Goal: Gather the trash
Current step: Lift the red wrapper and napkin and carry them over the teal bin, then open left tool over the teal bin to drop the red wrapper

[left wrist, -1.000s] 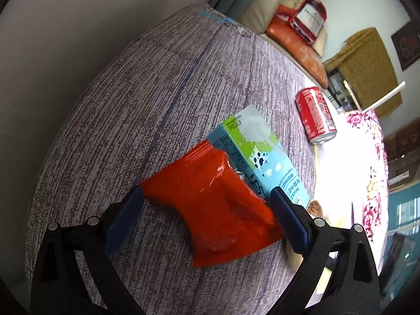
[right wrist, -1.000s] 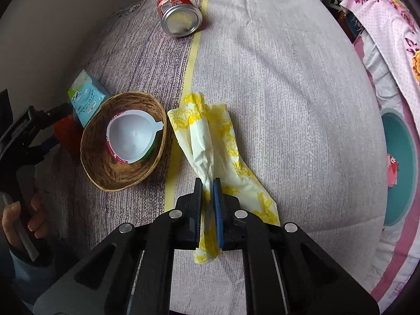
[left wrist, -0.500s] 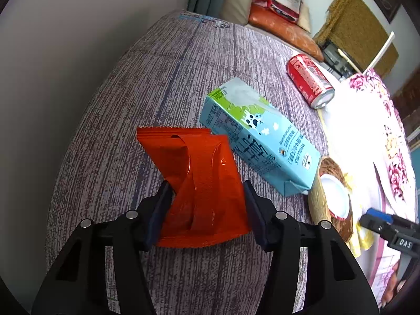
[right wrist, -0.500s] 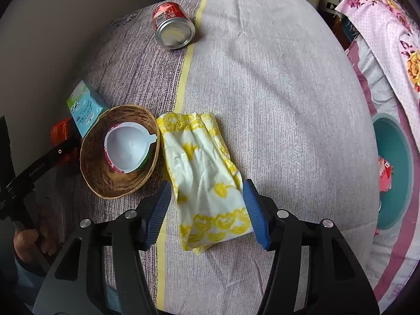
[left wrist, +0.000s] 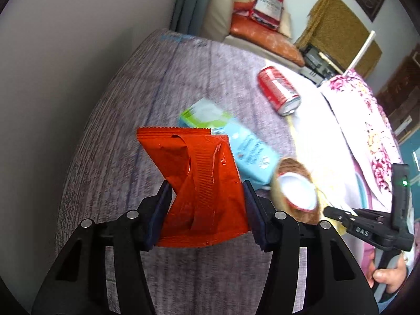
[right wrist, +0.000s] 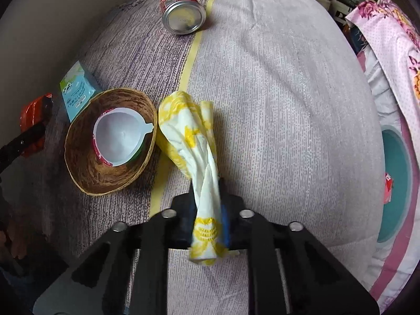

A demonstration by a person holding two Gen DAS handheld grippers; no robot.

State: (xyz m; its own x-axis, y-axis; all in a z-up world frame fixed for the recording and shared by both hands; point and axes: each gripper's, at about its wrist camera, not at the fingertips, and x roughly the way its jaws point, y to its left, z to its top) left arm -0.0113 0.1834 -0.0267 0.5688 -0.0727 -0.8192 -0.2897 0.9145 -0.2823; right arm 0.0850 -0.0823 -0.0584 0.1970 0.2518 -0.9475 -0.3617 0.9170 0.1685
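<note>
Holding trash over the bed, the left tongs (left wrist: 206,211) pinch a light, crinkly red wrapper (left wrist: 199,183) by its sides, and the right tongs (right wrist: 207,218), just squeezed tight, grip a soft yellow wrapper (right wrist: 194,141) at its end.

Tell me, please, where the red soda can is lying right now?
In the right wrist view the red soda can lies on its side at the bed's far end, beyond the woven basket.
</note>
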